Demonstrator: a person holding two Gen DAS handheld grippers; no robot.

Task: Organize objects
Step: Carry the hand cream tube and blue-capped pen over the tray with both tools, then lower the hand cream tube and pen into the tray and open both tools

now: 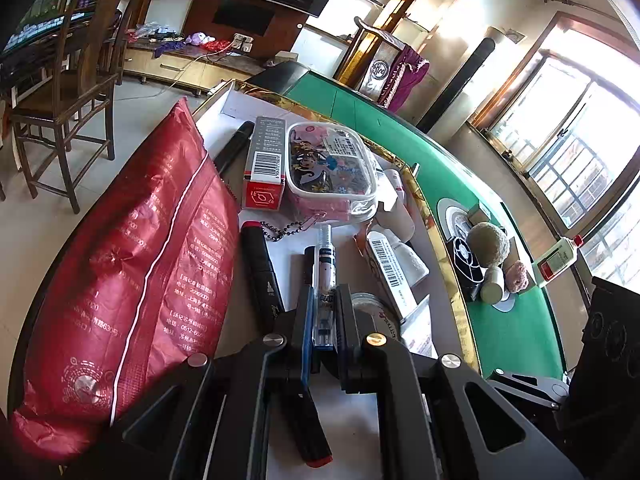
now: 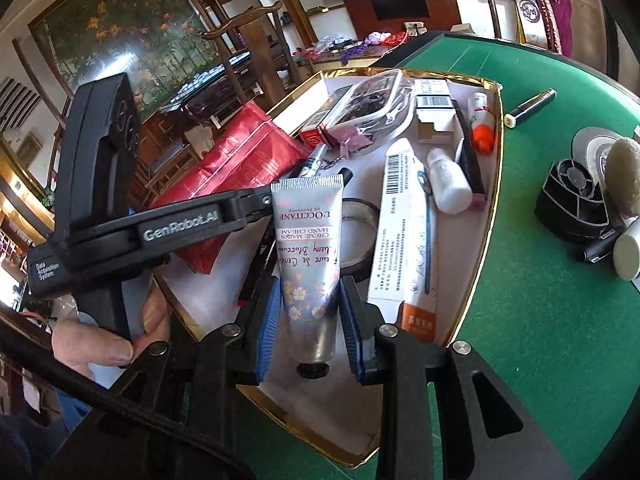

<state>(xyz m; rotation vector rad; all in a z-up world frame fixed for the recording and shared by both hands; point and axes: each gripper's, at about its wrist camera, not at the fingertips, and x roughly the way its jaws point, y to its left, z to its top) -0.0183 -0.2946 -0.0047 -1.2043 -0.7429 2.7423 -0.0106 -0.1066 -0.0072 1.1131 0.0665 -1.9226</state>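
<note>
Holding two items over the crowded gold-rimmed white tray (image 2: 494, 184): left gripper (image 1: 322, 312) pinched tight on a slim clear-barrelled pen (image 1: 325, 276), right gripper (image 2: 310, 312) clamped on the lower body of a silver floral hand-cream tube (image 2: 308, 256), cap toward the camera. Risks, nearest first: soft tube squeezing out of the blue pads (image 2: 268, 320) if tilted; pen pivoting in its narrow pinch and dropping onto the black marker (image 1: 262, 272) below; either release nudging the tape roll (image 2: 360, 236), the long white carton (image 2: 404, 232) or, farther, the clear patterned pouch (image 1: 332, 168). Both grippers close together, so likely to collide. Black cylinder (image 2: 530, 108) still out on green felt (image 2: 540, 320).
</note>
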